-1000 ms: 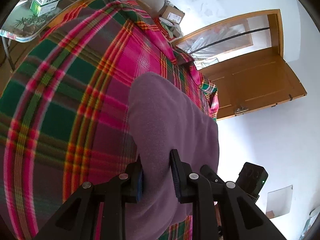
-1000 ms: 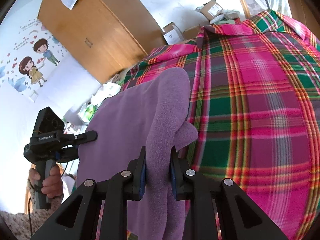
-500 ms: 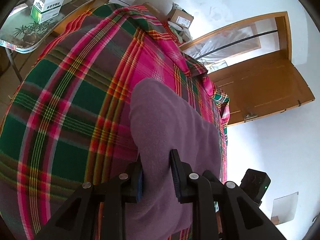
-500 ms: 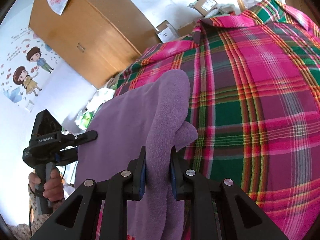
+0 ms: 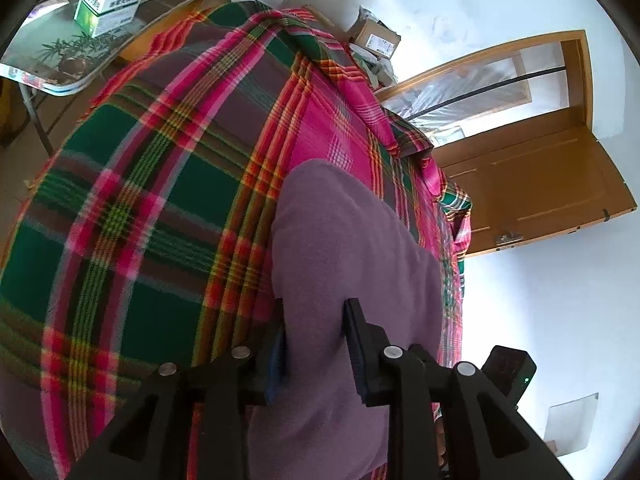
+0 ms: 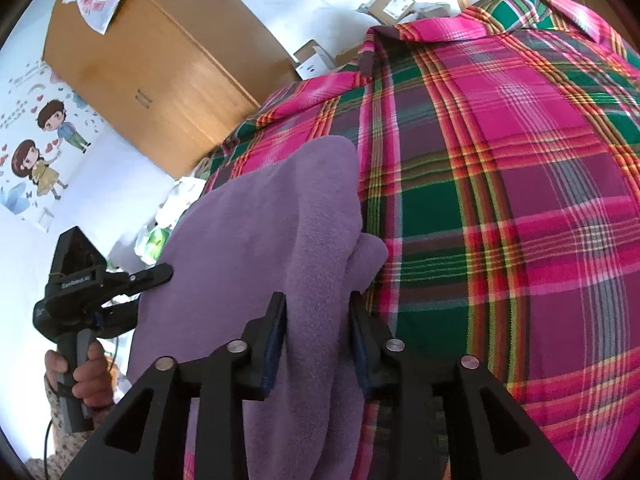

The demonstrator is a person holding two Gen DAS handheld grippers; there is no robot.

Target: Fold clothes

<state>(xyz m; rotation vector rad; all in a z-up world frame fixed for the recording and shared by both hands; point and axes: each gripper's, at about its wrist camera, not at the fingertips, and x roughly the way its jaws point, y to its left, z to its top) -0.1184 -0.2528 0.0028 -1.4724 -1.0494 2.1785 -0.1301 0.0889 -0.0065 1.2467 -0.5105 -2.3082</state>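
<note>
Pinching a fold of the purple fleece garment (image 5: 352, 264), the left tool (image 5: 314, 340) has its two fingers pressed onto the cloth from either side; the fabric runs up and away from the fingertips and drapes toward the lower right of that view. The right tool (image 6: 318, 332) grips a thicker bunched ridge of the same purple fleece garment (image 6: 256, 248), which rises straight out from between its fingers.

The garment lies over a plaid cloth (image 5: 152, 208) in pink, green and red that fills most of both views, and it spans between the two tools.

Only the left wrist view shows the wooden door (image 5: 536, 188) standing open at the right, a green and white box (image 5: 108, 0) on a side counter (image 5: 48, 76) at the upper left, and the camera block of the other tool at the lower right edge.

Only the right wrist view shows the left tool (image 6: 154, 276) from outside, clamped on the garment's far edge, with a hand (image 6: 86, 376) wrapped round its handle. It also shows a wooden wardrobe (image 6: 160, 64), a plastic bag (image 6: 98, 0) on top of it, and a cartoon wall sticker (image 6: 40, 148).
</note>
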